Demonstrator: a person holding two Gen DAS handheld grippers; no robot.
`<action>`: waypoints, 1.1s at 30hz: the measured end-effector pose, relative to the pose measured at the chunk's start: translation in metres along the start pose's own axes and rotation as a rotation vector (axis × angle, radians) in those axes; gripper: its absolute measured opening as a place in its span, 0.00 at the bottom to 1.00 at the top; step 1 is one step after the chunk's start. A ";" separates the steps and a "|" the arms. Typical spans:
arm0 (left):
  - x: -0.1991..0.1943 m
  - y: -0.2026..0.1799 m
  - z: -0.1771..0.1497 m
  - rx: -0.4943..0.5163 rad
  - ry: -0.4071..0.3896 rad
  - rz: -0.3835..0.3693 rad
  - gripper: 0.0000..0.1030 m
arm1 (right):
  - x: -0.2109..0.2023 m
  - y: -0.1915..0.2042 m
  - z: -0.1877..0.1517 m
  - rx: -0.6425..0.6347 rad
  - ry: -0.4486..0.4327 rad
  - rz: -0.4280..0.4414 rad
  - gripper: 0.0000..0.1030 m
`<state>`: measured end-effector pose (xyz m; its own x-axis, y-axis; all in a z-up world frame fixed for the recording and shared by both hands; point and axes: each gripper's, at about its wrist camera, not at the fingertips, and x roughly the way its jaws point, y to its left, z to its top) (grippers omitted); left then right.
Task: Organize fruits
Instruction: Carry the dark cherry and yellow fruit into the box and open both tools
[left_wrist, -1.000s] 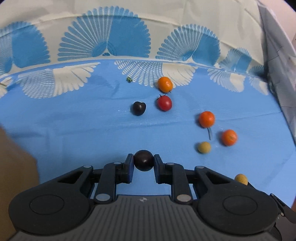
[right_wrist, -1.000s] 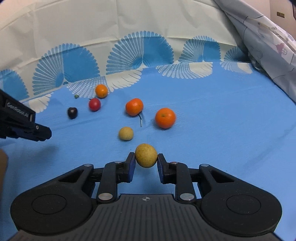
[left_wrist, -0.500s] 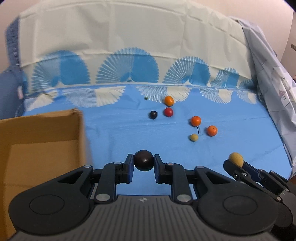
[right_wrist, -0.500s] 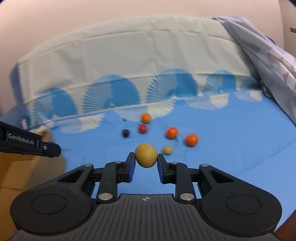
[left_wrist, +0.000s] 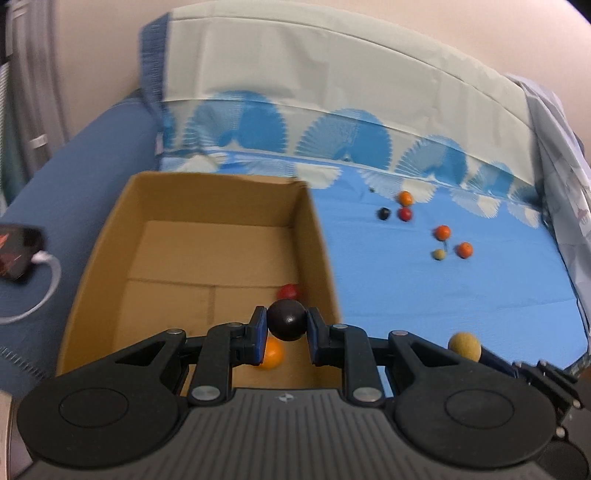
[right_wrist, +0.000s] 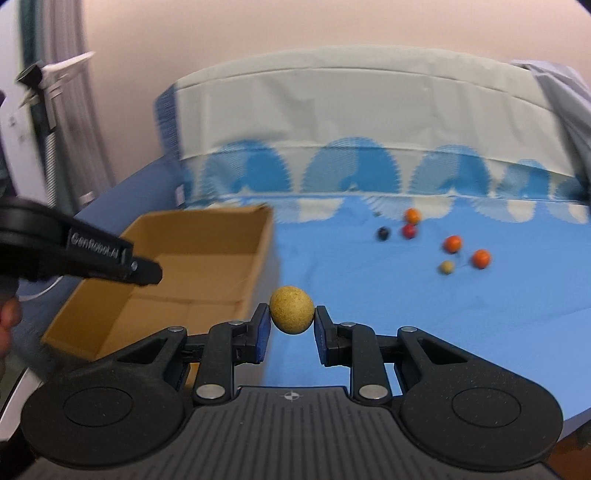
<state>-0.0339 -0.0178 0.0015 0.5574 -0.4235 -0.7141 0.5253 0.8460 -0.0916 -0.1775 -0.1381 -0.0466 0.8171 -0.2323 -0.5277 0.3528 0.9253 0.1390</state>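
Left wrist: cardboard box holds red fruit, orange fruit.

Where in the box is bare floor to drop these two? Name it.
Cardboard box: far and left floor bare. Crowded near its right wall, by the red fruit and orange fruit. Blue cloth between box and scattered fruits also bare.

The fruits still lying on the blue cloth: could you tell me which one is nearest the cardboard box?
The dark fruit. It lies leftmost of the loose group, on the box side, with the red fruit just right of it.
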 end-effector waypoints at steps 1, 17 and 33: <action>-0.005 0.009 -0.004 -0.013 -0.003 0.007 0.24 | -0.002 0.008 -0.002 -0.010 0.009 0.013 0.26; -0.049 0.102 -0.042 -0.174 -0.014 0.103 0.24 | -0.019 0.074 -0.003 -0.129 0.030 0.079 0.26; -0.053 0.114 -0.044 -0.214 -0.019 0.100 0.24 | -0.017 0.081 -0.004 -0.156 0.040 0.082 0.26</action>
<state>-0.0319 0.1151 -0.0017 0.6128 -0.3380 -0.7143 0.3192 0.9328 -0.1675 -0.1644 -0.0578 -0.0302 0.8203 -0.1453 -0.5532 0.2084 0.9766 0.0525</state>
